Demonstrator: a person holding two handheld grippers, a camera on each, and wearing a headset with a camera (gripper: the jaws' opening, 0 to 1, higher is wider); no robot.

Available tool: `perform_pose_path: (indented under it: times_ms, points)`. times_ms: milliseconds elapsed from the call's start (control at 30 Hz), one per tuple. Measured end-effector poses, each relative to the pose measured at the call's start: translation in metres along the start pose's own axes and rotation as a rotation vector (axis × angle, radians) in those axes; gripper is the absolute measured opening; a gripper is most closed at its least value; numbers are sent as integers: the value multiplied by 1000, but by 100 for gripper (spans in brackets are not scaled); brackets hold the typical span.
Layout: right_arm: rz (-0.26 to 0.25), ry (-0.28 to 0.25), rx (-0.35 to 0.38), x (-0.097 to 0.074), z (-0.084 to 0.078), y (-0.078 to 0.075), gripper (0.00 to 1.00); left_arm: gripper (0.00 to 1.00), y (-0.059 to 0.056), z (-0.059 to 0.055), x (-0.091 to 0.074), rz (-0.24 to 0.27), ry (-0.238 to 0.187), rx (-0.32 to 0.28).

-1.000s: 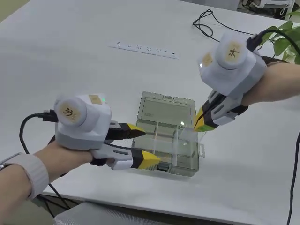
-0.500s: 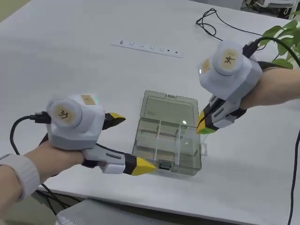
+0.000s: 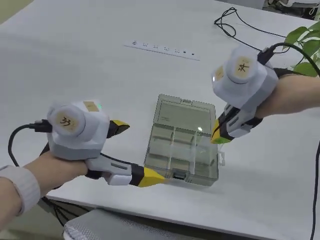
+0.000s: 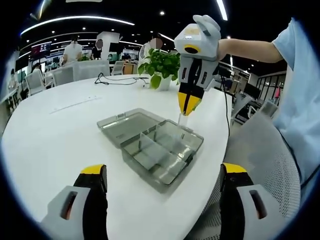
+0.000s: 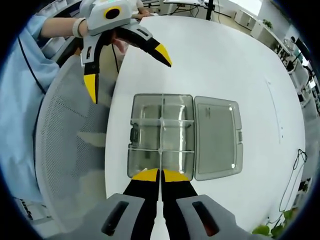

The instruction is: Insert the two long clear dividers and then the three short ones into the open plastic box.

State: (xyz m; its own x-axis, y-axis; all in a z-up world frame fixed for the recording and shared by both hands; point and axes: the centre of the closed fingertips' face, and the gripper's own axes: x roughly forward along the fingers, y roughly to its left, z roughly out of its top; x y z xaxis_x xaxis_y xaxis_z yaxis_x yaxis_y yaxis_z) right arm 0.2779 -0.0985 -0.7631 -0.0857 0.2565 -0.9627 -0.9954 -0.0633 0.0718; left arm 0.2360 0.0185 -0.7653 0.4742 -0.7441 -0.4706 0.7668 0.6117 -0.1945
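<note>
Clear divider (image 4: 181, 119) is hanging in the closed jaws of the right gripper (image 3: 218, 137), just above the right side of the box (image 3: 195, 177); the left gripper (image 3: 139, 150) is standing with open jaws at its left.

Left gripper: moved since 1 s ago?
Yes. The left gripper has pulled back leftward from the box. Its far jaw tip lay over the box's left wall and now stands clear of it.

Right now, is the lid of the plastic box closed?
No, in the right gripper view the lid lies flat and open beside the compartment half of the plastic box.
</note>
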Motion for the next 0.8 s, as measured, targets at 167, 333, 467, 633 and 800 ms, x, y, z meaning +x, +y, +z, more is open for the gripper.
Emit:
perform_pose_path:
  times_ms: [167,333,467,633,800]
  points:
    - [2,8,-3,0,1,2,2,95,0,0,-1,4,-3,-8]
    - [0,20,-5,-1,1,6,2,94,-1,0,0,3,-4,-10]
    - [-2,19,-3,-1,0,5,2,94,0,0,0,2,-3,-9]
    - [-6,29,-9,1,-3,7,2,93,-1,0,1,-1,-2,-9]
    - [-7,27,-9,3,-1,12,2,92,-1,-1,2,-2,-3,-12]
